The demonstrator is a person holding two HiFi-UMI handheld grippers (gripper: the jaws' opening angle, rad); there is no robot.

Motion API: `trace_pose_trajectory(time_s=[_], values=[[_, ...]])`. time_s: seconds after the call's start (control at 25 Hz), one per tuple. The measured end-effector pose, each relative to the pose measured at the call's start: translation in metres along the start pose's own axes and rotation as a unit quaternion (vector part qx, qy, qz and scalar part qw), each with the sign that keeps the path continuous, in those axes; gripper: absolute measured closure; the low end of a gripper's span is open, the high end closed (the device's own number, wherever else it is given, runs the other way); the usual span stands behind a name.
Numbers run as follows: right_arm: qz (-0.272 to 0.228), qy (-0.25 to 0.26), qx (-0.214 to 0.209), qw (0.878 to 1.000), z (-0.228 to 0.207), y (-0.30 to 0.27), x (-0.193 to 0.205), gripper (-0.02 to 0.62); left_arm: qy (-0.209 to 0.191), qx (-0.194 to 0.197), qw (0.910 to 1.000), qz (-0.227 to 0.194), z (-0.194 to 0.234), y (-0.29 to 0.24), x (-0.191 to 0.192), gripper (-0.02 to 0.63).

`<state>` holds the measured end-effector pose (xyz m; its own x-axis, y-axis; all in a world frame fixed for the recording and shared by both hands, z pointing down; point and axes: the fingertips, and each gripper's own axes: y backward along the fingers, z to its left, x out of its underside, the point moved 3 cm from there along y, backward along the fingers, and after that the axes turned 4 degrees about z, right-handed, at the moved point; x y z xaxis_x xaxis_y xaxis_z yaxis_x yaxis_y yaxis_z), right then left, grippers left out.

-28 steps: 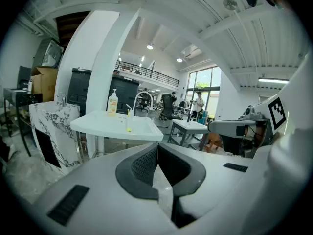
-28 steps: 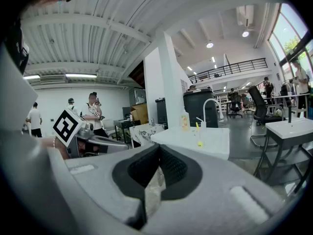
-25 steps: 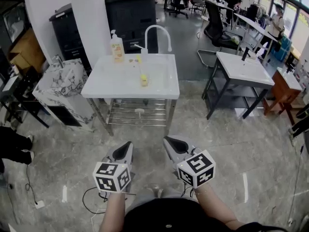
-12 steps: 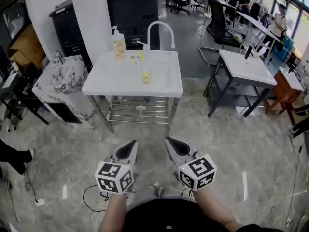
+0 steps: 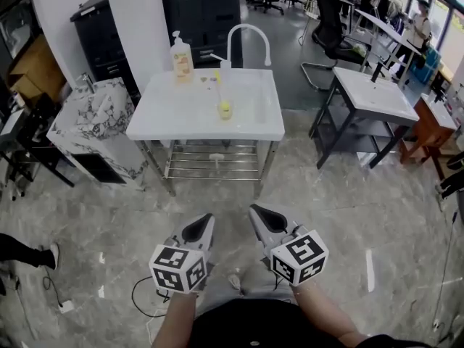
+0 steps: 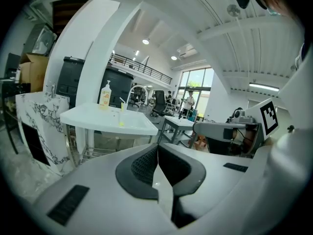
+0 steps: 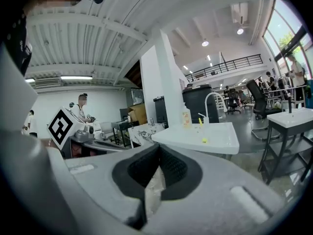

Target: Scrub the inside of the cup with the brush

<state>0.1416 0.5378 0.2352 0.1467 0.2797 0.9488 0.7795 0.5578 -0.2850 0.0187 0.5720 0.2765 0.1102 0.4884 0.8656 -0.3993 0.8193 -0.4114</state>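
1. A grey marbled floor (image 5: 348, 216) is spreading across a large open hall. A white pillar (image 5: 141, 20) and a black cabinet (image 5: 203, 13) are standing at the far side.
2. A white sink tabletop (image 5: 174, 114) on a metal frame is standing far ahead of the person, and a curved faucet (image 5: 250, 38) is rising at its far edge.
3. The small yellow cup (image 5: 225, 109) is sitting near the middle of that tabletop. A slim yellow upright thing (image 5: 216, 77) is standing farther back, left of the faucet; it is too small to tell whether it is the brush.
4. The left tool (image 5: 204, 223) and the right tool (image 5: 258, 214) are being held low and near the person, side by side and pointing toward the stand, well apart from the cup. Each tool's jaws are pressing together and pinching nothing.
5. A stretch of floor is lying between the tools and the stand.
6. A soap pump bottle (image 5: 182, 58) is standing at the tabletop's far left. A marble-patterned vanity (image 5: 90, 122) is sitting to the left, a second white sink stand (image 5: 370, 96) to the right, and a cable (image 5: 141, 296) is trailing on the near-left floor.
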Motion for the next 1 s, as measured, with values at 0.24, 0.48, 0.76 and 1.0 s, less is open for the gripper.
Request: trace_pose_trajectory(time_s=[0.24, 0.48, 0.76, 1.0], values=[[0.016, -0.001, -0.007, 1.000, 0.008, -0.019, 0.004, 0.597, 0.010, 0.004, 0.9999, 0.001, 0.021, -0.002, -0.001, 0.588], [0.016, -0.003, -0.012, 1.000, -0.013, -0.048, 0.001, 0.597, 0.023, 0.004, 0.9997, 0.001, 0.043, -0.023, -0.008, 0.588], [0.009, -0.012, -0.027, 1.000, -0.072, -0.106, -0.019, 0.597, 0.014, 0.003, 0.9999, -0.005, 0.077, -0.085, -0.049, 0.588], [0.006, -0.015, -0.029, 0.999, -0.141, -0.159, -0.050, 0.597, 0.013, -0.007, 0.9998, -0.010, 0.110, -0.151, -0.099, 0.588]])
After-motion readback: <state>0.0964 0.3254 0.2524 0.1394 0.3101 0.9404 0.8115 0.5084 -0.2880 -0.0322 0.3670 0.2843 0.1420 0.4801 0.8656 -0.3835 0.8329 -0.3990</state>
